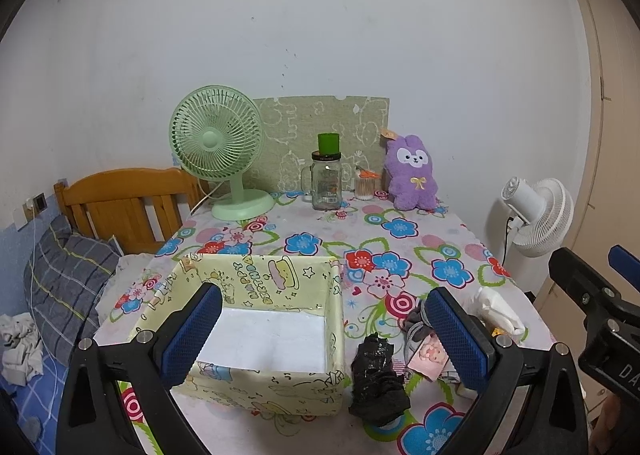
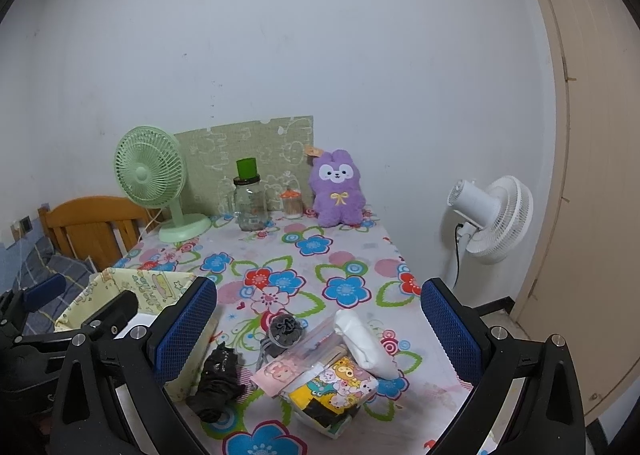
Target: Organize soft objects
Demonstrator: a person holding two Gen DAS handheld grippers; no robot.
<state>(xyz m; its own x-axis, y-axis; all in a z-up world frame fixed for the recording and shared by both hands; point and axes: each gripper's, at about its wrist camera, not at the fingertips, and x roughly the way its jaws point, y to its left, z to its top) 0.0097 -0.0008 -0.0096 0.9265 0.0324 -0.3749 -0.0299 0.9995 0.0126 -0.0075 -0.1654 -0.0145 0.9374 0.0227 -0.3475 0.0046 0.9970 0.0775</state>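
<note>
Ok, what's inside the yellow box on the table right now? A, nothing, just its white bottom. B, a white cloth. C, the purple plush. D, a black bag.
A: the box shows only its bare white bottom; the black bag lies on the table beside it, and the plush sits at the far edge by the wall.

The flowered table (image 2: 352, 255) carries a yellow box (image 1: 280, 283), a black bag (image 2: 218, 383), fans—one green (image 1: 218, 147)—and a plush (image 2: 338, 187).
</note>
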